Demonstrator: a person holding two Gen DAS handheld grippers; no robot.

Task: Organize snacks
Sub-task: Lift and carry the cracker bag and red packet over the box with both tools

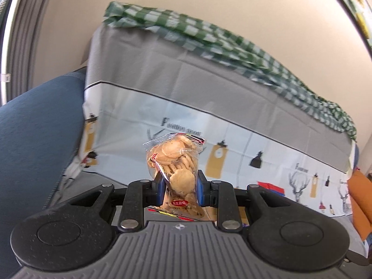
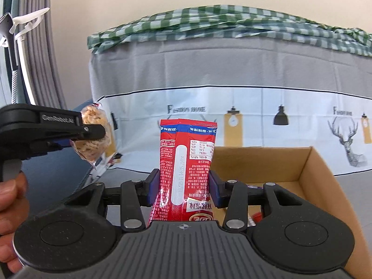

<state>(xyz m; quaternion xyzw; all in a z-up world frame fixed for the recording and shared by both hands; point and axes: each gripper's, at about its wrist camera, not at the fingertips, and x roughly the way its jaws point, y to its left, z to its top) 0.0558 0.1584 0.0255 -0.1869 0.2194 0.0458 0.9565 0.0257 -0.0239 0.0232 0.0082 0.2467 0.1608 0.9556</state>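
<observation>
The left hand-held gripper (image 1: 179,186) is clamped on a clear bag of round crackers (image 1: 175,162), which stands upright between its blue pads, held up in the air in front of a bed draped with a printed sheet (image 1: 232,121) and a green checked cloth (image 1: 209,37). The right hand-held gripper (image 2: 183,186) is clamped on a red snack packet (image 2: 186,162), also upright and lifted, at the near left of an open cardboard box (image 2: 313,169). In the right wrist view the left one sits off to the left, a person's hand (image 2: 11,209) around its grip.

Glossy clear plastic cracker pkt (image 1: 176,162); matt cardboard box (image 2: 313,174)
</observation>
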